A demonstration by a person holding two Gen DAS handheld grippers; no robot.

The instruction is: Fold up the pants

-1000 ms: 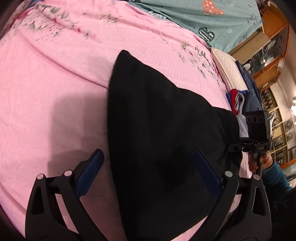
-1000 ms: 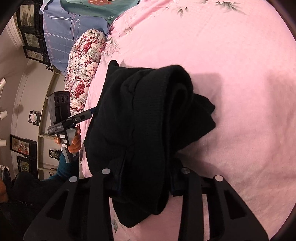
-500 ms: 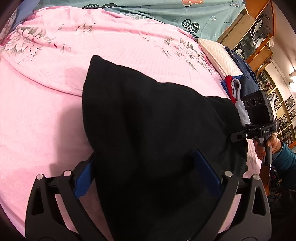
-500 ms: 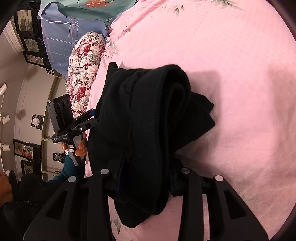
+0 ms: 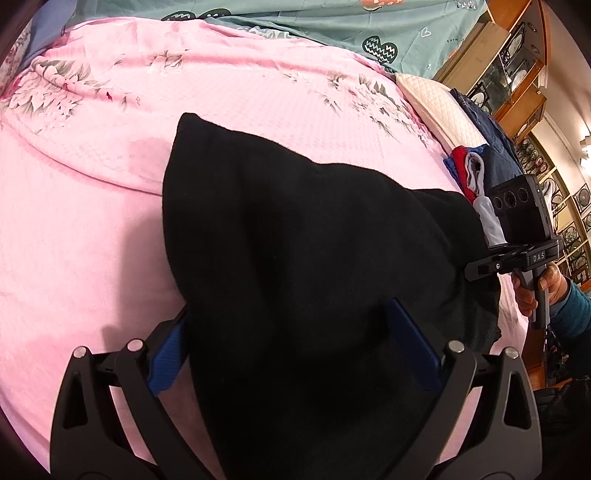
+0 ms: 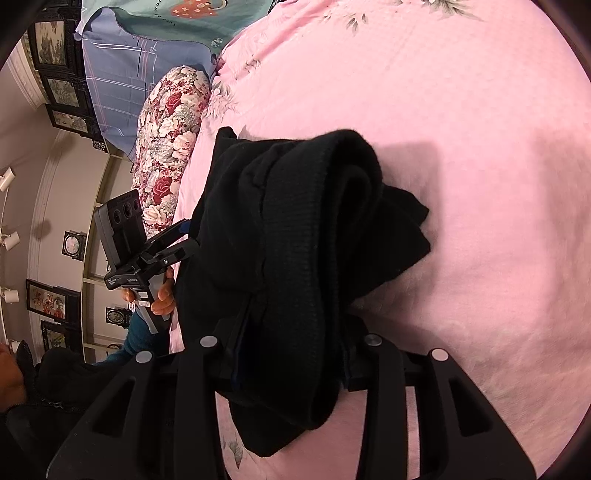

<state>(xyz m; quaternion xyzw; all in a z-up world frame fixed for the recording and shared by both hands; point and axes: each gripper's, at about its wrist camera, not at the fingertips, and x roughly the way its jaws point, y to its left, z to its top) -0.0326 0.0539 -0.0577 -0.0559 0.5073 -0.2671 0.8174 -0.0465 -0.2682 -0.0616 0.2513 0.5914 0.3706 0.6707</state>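
Observation:
Black pants [image 5: 295,221] lie bunched on the pink bedsheet [image 5: 92,240]. My left gripper [image 5: 288,310] is open, its blue pads [image 5: 168,354] spread wide with the near part of the pants lying between and over them. In the right wrist view the pants [image 6: 295,203] form a thick rolled fold, and my right gripper [image 6: 295,325] is shut on that fold. The right gripper [image 5: 476,267] also shows at the pants' far right edge, held by a hand [image 5: 532,291]. The left gripper [image 6: 184,236] reaches the pants' left edge.
A small pile of red, white and blue clothes [image 5: 476,170] and a cream quilted pillow [image 5: 439,107] lie at the bed's right side. A floral pillow [image 6: 166,129] and a teal blanket [image 5: 295,22] border the sheet. Wooden shelves [image 5: 517,66] stand beyond.
My left gripper has moved onto the pants, so the cloth now spans both pads instead of only the right one. The right gripper stays clamped on the fold.

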